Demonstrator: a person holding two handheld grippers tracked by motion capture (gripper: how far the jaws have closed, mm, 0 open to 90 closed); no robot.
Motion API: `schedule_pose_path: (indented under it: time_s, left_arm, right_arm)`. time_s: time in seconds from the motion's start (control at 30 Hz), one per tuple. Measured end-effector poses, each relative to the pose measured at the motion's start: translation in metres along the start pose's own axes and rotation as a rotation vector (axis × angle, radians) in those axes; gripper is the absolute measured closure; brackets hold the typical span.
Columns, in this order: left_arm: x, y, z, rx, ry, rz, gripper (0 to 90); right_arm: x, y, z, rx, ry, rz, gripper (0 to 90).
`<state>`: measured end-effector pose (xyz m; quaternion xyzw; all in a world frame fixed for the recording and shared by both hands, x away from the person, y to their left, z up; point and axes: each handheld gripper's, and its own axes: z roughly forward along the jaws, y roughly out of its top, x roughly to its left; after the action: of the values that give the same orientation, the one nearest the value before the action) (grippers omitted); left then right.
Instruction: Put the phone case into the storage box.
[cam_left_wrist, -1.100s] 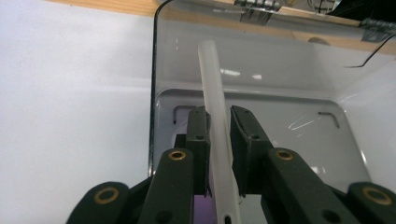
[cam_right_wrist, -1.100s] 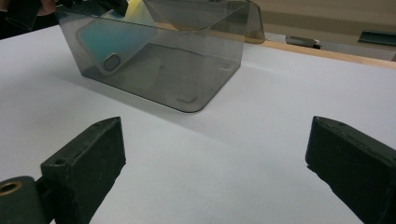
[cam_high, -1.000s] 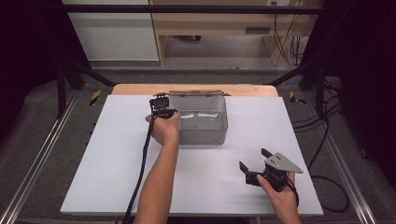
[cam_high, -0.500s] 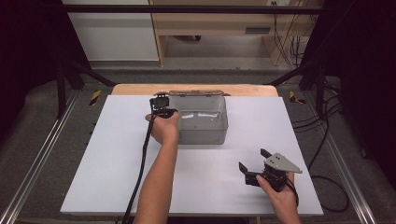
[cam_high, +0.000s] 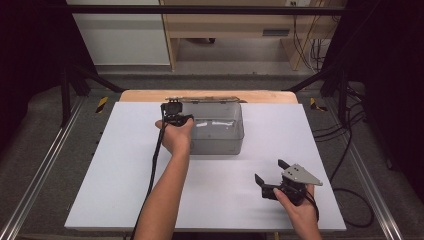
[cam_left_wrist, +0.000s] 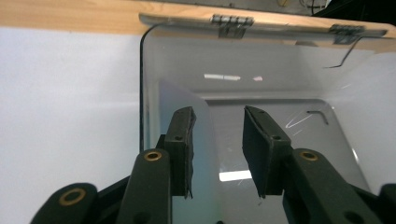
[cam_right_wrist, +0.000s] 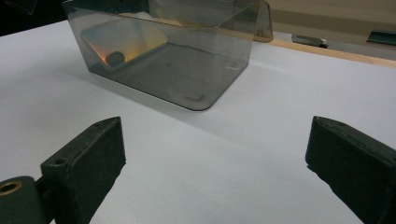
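A clear grey plastic box (cam_high: 220, 131) stands at the back middle of the white board, its hinged lid (cam_high: 202, 99) folded back behind it. My left gripper (cam_high: 175, 117) is at the box's left wall. In the left gripper view the box (cam_left_wrist: 261, 79) lies ahead, and my left gripper (cam_left_wrist: 218, 116) straddles that thin wall, one jaw outside and one inside. Its jaws have just been opening, with a gap showing beside the wall. My right gripper (cam_high: 269, 170) rests at the front right, open and empty. In the right gripper view my right gripper (cam_right_wrist: 217, 126) faces the box (cam_right_wrist: 177, 51) across bare board.
The white board (cam_high: 125, 175) covers a wooden table whose edge (cam_high: 150, 95) shows at the back. A black cable (cam_high: 152, 165) trails from the left gripper along the forearm. Metal rails run along both sides, and loose cables (cam_high: 345, 150) lie right of the board.
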<state>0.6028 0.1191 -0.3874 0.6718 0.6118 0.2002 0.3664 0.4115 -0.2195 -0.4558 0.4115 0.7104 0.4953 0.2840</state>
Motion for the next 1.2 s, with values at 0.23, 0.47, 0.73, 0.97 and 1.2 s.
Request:
schedule_pose_path:
  time_s: [0.23,0.47,0.73,0.97,1.2]
  left_arm:
    - [0.002,0.003,-0.015,-0.046,-0.004,0.045,58.2]
    - [0.001,0.004,-0.025,-0.087,-0.005,0.094,47.9]
    - [0.003,0.003,-0.031,-0.133,0.005,0.121,31.7]
    - [0.011,0.002,-0.035,-0.191,-0.003,0.106,11.8]
    - [0.020,0.003,-0.046,-0.274,-0.039,0.145,4.5]
  right_arm:
    - [0.001,0.000,0.000,0.000,-0.001,0.000,5.1]
    - [0.000,0.000,0.001,-0.001,-0.002,0.001,5.0]
    - [-0.002,0.000,0.001,-0.004,-0.007,0.006,4.3]
    - [-0.001,0.001,0.001,-0.007,-0.004,0.002,3.8]
    - [-0.002,0.000,0.002,-0.007,0.001,0.001,3.5]
